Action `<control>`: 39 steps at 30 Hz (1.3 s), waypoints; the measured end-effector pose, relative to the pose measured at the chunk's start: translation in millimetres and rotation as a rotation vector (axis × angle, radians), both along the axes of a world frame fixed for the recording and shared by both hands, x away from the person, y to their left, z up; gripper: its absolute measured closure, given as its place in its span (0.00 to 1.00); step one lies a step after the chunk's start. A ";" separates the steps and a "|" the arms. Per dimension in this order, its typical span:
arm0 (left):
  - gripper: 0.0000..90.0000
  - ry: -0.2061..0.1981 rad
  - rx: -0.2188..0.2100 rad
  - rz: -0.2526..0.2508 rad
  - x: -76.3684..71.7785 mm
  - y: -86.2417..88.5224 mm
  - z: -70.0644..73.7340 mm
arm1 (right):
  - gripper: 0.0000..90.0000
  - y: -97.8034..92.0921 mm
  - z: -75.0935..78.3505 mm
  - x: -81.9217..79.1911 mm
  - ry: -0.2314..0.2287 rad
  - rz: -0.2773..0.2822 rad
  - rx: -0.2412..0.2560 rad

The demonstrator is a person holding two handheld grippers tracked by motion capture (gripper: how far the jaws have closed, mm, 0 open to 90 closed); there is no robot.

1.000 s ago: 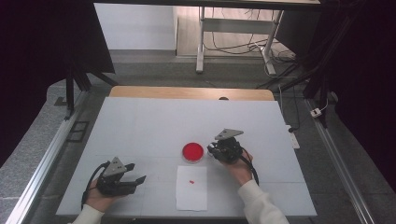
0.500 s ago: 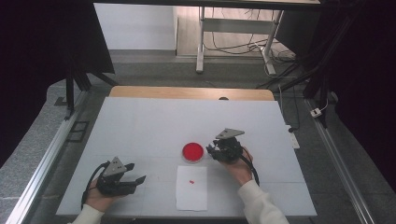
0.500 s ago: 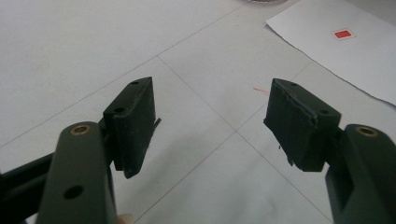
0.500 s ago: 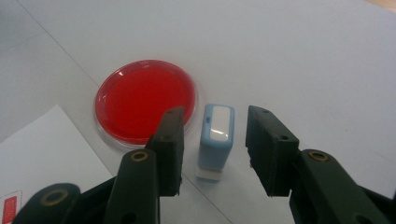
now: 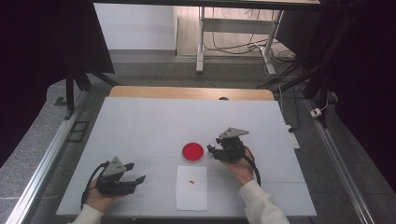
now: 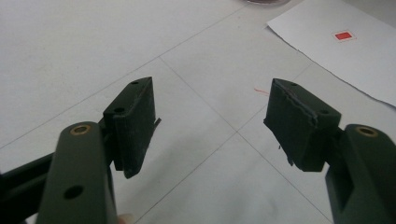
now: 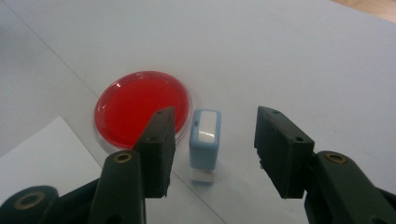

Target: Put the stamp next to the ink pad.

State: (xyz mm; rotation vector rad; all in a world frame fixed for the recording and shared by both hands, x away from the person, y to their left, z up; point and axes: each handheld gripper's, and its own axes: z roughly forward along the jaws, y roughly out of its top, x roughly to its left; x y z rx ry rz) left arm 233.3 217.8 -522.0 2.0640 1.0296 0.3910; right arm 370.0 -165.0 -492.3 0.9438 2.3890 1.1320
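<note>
A small light-blue stamp (image 7: pixel 204 142) stands upright on the table, right beside a round red ink dish (image 7: pixel 142 109) (image 5: pixel 193 152). My right gripper (image 7: pixel 215 149) (image 5: pixel 214 150) is open, its jaws on either side of the stamp without touching it. A white paper sheet (image 5: pixel 192 191) (image 6: pixel 355 65) lies in front of the dish and bears a small red square mark (image 6: pixel 344 35) (image 5: pixel 191 181). At the table's front left, my left gripper (image 6: pixel 210 126) (image 5: pixel 136 179) is open and empty, pointing toward the paper.
The white table (image 5: pixel 154 126) has a wooden strip (image 5: pixel 187 92) along its far edge. Metal rails (image 5: pixel 51 154) run along both sides, and cables lie on the floor beyond. One corner of the paper (image 7: pixel 42 161) shows at the lower left of the right gripper view.
</note>
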 end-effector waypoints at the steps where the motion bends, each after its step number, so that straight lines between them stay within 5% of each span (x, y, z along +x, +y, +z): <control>1: 0.37 0.000 0.001 0.001 0.2 0.1 -0.2 | 0.53 -1.3 0.7 -0.1 -0.003 0.004 0.003; 11: 0.37 -0.001 0.001 0.001 0.4 0.7 -0.1 | 0.49 -13.1 8.9 -6.1 -0.021 0.018 0.052; 22: 0.37 -0.003 0.001 0.000 0.6 0.7 0.3 | 0.48 -57.6 11.4 -28.7 -0.049 0.002 0.113; 39: 0.37 -0.024 0.009 -0.002 3.0 0.8 0.3 | 0.48 -119.4 -1.5 -69.6 -0.126 -0.019 0.093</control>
